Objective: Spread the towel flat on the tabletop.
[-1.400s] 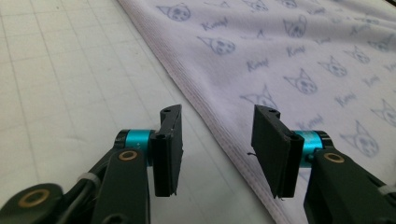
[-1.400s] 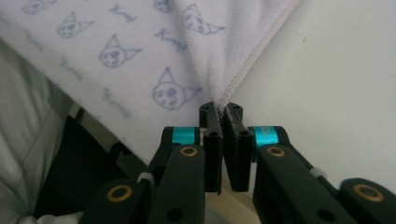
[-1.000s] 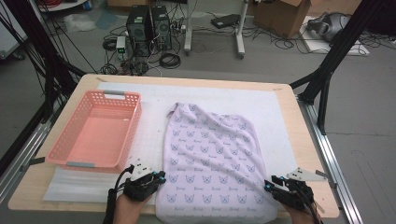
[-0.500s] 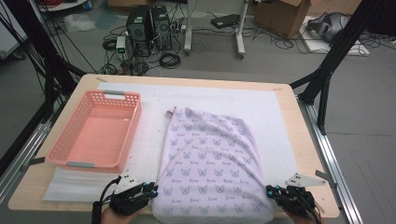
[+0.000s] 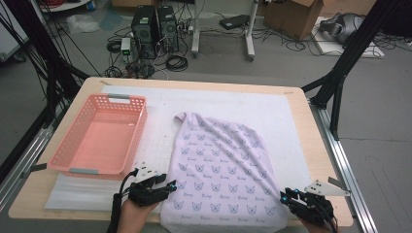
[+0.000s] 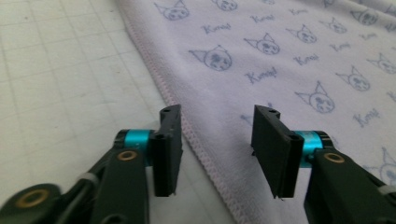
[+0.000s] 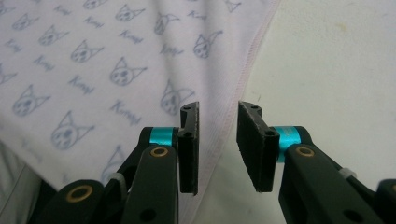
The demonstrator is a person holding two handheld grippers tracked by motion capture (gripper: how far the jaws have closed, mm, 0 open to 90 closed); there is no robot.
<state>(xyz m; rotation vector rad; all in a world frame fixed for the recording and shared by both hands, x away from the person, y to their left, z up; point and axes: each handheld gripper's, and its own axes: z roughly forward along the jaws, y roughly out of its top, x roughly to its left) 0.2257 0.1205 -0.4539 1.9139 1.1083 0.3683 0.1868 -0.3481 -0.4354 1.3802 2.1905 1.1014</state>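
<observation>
Your left gripper (image 5: 167, 185) stands with its jaws apart over the cloth's (image 5: 221, 167) left hem near the table's (image 5: 311, 141) front edge, having just closed slightly. Your right gripper (image 5: 284, 198), just reopened, gapes over the right hem, gripping nothing.

Soft matt printed cloth (image 5: 221, 170), perforated glossy pink plastic basket (image 5: 99, 138), matt wooden table (image 5: 311, 141)
</observation>
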